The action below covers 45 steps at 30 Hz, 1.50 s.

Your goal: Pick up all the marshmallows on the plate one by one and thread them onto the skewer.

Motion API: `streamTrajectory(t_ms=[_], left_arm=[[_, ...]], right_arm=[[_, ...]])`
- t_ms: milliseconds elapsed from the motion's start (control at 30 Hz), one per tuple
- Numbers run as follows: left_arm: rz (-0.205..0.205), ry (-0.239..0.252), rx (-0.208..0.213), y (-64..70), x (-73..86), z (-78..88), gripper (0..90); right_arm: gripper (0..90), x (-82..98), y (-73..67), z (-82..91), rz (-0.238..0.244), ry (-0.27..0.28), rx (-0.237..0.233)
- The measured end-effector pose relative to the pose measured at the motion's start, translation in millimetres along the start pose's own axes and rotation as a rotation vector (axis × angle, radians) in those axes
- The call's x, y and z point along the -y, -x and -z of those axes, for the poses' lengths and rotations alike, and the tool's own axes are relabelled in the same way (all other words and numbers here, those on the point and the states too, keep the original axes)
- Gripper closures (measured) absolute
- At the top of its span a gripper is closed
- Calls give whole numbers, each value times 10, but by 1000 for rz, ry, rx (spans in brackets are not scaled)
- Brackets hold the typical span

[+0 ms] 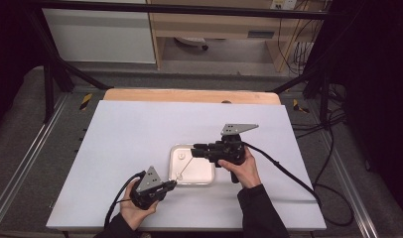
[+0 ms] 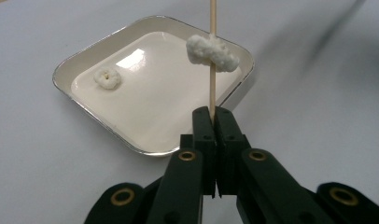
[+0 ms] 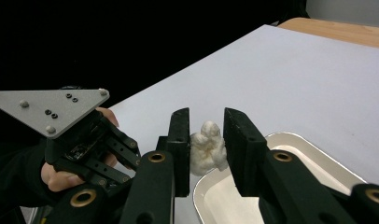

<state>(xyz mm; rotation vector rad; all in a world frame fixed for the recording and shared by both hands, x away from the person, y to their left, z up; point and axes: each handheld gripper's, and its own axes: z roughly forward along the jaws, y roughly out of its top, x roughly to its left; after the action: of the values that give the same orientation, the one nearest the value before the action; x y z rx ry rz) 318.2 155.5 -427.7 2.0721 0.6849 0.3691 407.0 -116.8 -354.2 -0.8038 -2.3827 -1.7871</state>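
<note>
White table (image 1: 140, 129), left tool (image 2: 214, 113) clamped on skewer (image 2: 212, 91), right tool (image 3: 205, 133) around half-hidden marshmallow (image 3: 207, 149), contact unclear.

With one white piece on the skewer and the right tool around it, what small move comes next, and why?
Probably slide the white piece further down the skewer toward the left tool, which is shut on the stick. The right tool brackets that piece, and another piece waits in the tray, so the tip likely needs freeing.

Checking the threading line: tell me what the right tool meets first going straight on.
Probably the skewer: in the high view its tip lies just ahead of the right tool and the white piece it grips; contact is unclear.
</note>
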Motion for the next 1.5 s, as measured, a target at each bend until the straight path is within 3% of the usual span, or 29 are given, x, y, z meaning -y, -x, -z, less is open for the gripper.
streamTrajectory(t_ms=[1500], left_arm=[[7, -12, -10, 19, 36, -20, 890]], right_arm=[[782, 249, -94, -243, -29, 8, -29]])
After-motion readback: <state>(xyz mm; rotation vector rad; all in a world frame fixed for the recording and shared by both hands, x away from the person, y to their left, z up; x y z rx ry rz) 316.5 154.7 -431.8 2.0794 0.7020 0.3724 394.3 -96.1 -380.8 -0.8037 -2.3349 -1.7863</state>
